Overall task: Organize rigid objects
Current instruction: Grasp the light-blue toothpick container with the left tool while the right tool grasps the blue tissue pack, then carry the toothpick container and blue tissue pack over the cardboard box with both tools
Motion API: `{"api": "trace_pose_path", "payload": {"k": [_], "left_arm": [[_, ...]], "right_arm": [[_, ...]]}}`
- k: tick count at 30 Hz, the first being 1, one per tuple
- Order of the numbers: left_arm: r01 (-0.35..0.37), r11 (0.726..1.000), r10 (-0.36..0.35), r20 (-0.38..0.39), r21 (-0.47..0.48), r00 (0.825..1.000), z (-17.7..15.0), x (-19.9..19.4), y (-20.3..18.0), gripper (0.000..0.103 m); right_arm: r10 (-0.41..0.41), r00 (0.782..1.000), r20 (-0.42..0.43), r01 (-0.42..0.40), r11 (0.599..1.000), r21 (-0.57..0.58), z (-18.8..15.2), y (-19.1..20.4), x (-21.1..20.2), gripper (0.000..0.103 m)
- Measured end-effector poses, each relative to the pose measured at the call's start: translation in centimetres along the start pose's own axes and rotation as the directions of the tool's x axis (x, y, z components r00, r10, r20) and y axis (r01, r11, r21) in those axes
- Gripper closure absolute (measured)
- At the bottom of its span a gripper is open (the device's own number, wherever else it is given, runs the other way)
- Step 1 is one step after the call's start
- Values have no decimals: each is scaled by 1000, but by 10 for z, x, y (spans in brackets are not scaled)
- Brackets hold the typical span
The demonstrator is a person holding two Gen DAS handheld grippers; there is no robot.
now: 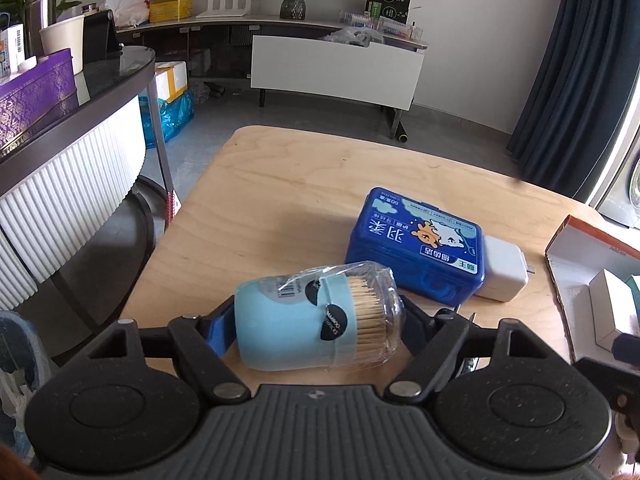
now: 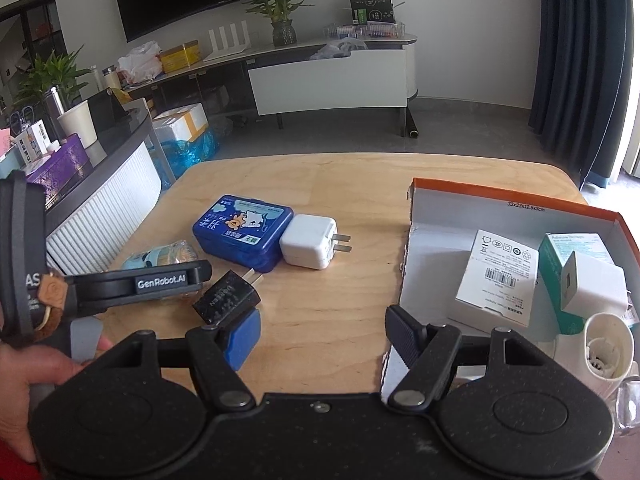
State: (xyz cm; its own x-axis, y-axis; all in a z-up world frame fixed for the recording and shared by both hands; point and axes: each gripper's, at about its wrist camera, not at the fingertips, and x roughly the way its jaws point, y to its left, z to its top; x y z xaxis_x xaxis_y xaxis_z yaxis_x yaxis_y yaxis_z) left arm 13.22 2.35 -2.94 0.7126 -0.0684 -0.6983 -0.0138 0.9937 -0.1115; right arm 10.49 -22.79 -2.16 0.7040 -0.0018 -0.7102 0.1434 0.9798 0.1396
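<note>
My left gripper (image 1: 318,320) is shut on a light blue toothpick jar (image 1: 316,316), which lies on its side between the jaws, just above the wooden table (image 1: 280,184). The jar also shows in the right wrist view (image 2: 160,258), partly hidden by the left gripper. Beyond it lie a blue floss box (image 1: 416,246) (image 2: 244,232) and a white charger (image 1: 504,268) (image 2: 310,246). A black charger (image 2: 228,298) lies by my right gripper (image 2: 320,340), which is open and empty. An orange-edged cardboard box (image 2: 436,216) holds several items.
Inside the cardboard box are a white carton (image 2: 496,280), a teal carton (image 2: 560,256), a white adapter (image 2: 592,288) and a white tube (image 2: 608,348). A dark counter with a ribbed white front (image 1: 68,184) stands left of the table.
</note>
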Motion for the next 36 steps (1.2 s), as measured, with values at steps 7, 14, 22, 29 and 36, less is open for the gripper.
{"api": "trace_pose_path", "payload": {"k": [7, 14, 22, 29, 36], "left_arm": [[-3, 1000, 3, 13, -3, 1000, -6, -26, 17, 22], [9, 999, -8, 30, -32, 1000, -3, -28, 25, 22], [18, 999, -17, 34, -45, 999, -4, -22, 29, 22], [3, 998, -1, 37, -69, 999, -2, -19, 33, 22], [-8, 999, 11, 40, -53, 999, -4, -27, 29, 22]], "right_arm": [[101, 994, -34, -105, 982, -154, 27, 14, 31, 20], [187, 975, -123, -222, 876, -428, 66, 53, 81, 13], [163, 954, -251, -286, 743, -605, 91, 79, 138, 9], [205, 933, -296, -320, 850, -418, 91, 70, 157, 29], [179, 973, -146, -211, 946, -247, 77, 61, 109, 29]]}}
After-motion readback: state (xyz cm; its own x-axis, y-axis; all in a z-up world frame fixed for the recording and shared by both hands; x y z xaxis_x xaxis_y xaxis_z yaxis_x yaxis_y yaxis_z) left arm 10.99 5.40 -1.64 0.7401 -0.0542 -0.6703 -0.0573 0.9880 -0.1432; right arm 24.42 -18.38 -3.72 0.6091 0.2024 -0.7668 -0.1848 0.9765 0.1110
